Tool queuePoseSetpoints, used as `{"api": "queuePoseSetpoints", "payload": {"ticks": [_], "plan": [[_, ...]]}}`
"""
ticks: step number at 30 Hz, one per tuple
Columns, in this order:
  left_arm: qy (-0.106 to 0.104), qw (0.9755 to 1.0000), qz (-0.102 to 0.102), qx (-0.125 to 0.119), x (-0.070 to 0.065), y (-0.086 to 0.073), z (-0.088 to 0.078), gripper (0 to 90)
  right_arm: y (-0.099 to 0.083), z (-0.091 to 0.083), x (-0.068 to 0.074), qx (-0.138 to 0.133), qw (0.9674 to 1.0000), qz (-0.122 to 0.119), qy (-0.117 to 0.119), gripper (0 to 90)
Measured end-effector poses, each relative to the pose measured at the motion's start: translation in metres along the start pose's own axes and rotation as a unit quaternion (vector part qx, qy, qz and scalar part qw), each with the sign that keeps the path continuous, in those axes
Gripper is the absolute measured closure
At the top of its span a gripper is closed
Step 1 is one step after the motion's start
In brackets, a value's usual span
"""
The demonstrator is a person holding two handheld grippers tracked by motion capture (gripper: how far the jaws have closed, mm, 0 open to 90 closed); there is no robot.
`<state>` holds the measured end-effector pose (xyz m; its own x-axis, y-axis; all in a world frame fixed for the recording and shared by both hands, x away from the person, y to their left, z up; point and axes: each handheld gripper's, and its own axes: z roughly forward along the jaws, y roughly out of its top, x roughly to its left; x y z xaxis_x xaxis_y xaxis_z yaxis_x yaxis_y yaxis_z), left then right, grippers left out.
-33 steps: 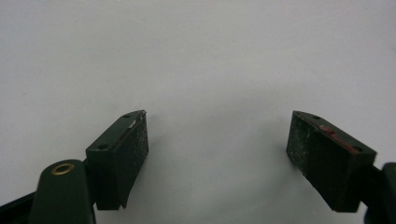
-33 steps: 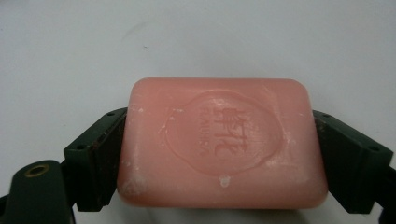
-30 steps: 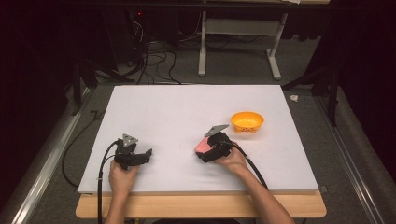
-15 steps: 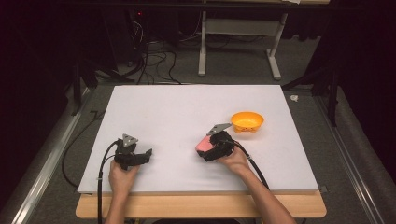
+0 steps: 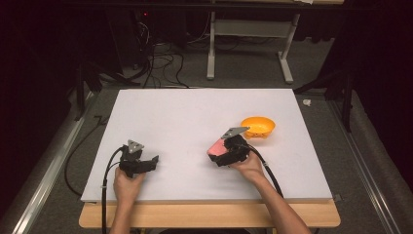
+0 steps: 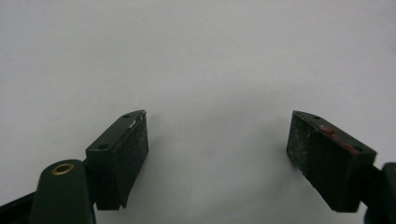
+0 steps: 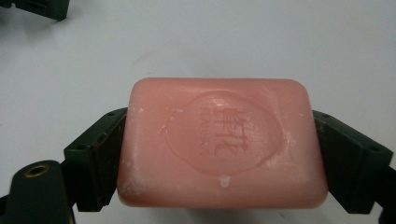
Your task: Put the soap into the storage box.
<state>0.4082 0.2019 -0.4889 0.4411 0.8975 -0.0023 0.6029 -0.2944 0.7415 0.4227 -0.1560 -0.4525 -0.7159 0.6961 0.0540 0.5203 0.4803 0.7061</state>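
Observation:
A pink bar of soap (image 7: 219, 142) with an embossed round stamp sits clamped between the two black jaws of my right gripper (image 7: 219, 154). From above, the soap (image 5: 216, 146) shows at the front of the right gripper (image 5: 219, 153), just left of an orange bowl (image 5: 258, 126). My left gripper (image 5: 148, 163) rests low at the front left of the white table (image 5: 195, 117). In the left gripper view its jaws stand wide apart over bare white surface, the left gripper (image 6: 217, 154) holding nothing.
The orange bowl lies toward the table's right side, close behind the right hand. A wooden front edge (image 5: 209, 214) runs below the white top. Cables (image 5: 160, 63) and a metal stand (image 5: 248, 44) lie on the floor beyond the table.
The right gripper with the soap has shifted very slightly; the left gripper has stayed where it was.

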Motion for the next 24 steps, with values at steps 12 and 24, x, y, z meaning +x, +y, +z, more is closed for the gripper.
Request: {"api": "queuePoseSetpoints", "payload": {"ticks": [12,24], "plan": [[0.000,1.0000,0.000,0.000,0.000,0.000,0.000,21.2,-0.001,-0.018,-0.004,-0.018,0.9996,0.017,-0.009,13.9],[0.000,1.0000,0.000,0.000,0.000,0.000,0.000,21.2,-0.004,-0.037,-0.010,-0.033,0.9989,0.029,-0.017,13.9]]}}
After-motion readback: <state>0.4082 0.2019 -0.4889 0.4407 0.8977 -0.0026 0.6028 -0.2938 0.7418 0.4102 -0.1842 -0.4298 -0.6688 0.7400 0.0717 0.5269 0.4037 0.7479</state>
